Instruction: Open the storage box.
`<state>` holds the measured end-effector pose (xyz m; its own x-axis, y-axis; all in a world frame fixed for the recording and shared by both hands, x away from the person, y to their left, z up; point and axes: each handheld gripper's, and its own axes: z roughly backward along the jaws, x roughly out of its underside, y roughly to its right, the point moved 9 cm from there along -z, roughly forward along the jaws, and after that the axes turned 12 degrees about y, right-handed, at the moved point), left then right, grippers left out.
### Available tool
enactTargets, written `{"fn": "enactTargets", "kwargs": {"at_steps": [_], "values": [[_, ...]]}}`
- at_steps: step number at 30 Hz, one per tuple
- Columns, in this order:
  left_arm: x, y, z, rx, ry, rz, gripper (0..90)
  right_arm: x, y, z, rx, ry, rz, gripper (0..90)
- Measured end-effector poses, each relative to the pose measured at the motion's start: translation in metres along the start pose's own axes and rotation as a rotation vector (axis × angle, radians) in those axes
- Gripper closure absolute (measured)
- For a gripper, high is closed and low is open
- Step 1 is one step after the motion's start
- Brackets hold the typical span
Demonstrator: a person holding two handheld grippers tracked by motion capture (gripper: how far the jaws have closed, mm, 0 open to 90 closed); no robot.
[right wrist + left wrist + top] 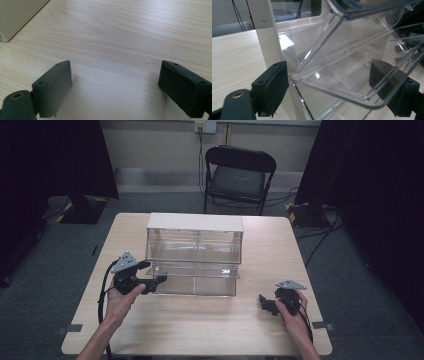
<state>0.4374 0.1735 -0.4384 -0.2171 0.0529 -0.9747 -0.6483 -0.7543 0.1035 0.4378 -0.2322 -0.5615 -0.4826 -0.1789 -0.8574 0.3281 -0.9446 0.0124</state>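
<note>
Over on the left, the person's left hand (120, 300) is holding the left gripper (150, 276) up against the near left corner of a clear plastic drawer unit (194, 251) that is sitting in the middle of the wooden table (210, 325). The unit has a pale top and a pale side wall, and a see-through drawer (197, 279) on its lower level is standing pulled out toward the person. In the left gripper view the jaws are standing wide apart, one on each side of the drawer's front corner (362, 100): the left jaw is sitting just beside the unit's pale upright wall (265, 37), and the right jaw is showing through the clear plastic of the drawer's front. Whether either pad is actually pressing on the plastic, I cannot tell; the jaws are not clamped on it.

Moving right, past the drawer unit, the person's right hand (295, 312) is holding the right gripper (264, 302) low over bare tabletop, well apart from the unit. In the right gripper view its jaws are spread wide with nothing between them but the wood grain (112, 50), and a pale corner of the unit (15, 17) is showing at the upper left.

Beyond the table, a black folding chair (239, 175) is standing against the far wall.
</note>
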Motion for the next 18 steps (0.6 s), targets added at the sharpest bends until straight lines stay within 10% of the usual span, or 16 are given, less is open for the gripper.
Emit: {"fn": "enactTargets", "kwargs": {"at_steps": [18], "values": [[-0.0103, 0.0026, -0.0048, 0.004, 0.029, 0.006, 15.2, 0.0, 0.0, 0.0, 0.0, 0.0, 0.0, 10.9]]}}
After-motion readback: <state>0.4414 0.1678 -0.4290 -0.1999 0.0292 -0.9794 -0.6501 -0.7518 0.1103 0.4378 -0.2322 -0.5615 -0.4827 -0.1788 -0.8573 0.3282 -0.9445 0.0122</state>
